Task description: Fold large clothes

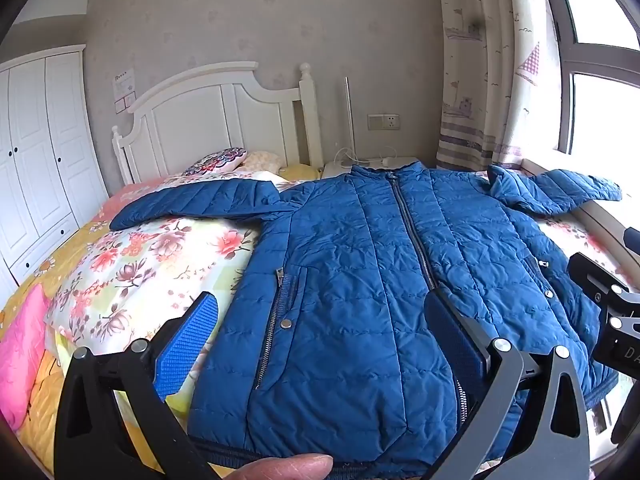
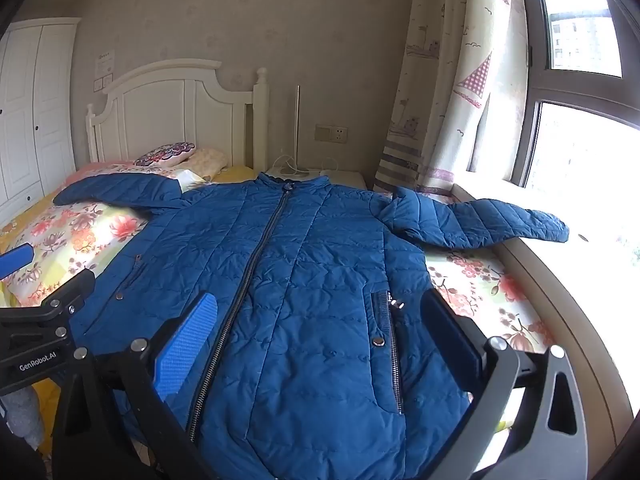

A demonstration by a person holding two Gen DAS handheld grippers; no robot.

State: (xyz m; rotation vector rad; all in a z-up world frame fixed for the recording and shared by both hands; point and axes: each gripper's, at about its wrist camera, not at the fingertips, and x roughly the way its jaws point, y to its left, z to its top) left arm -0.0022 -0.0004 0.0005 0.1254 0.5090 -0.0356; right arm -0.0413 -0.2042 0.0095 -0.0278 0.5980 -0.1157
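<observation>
A blue quilted jacket (image 1: 360, 264) lies flat and zipped on the bed, front up, collar toward the headboard, both sleeves spread out sideways. It also shows in the right wrist view (image 2: 312, 280). My left gripper (image 1: 320, 320) is open and empty, hovering over the jacket's lower left half near the hem. My right gripper (image 2: 320, 324) is open and empty, hovering over the jacket's lower right half. The left gripper's body (image 2: 36, 336) shows at the left edge of the right wrist view. The right gripper's body (image 1: 612, 312) shows at the right edge of the left wrist view.
The bed has a floral quilt (image 1: 152, 264) and a white headboard (image 1: 208, 120). Pillows (image 1: 224, 160) lie by the headboard. A nightstand (image 2: 316, 174) with cables stands behind the collar. A window sill (image 2: 560, 280) and curtain (image 2: 440, 80) are on the right, a white wardrobe (image 1: 36, 152) on the left.
</observation>
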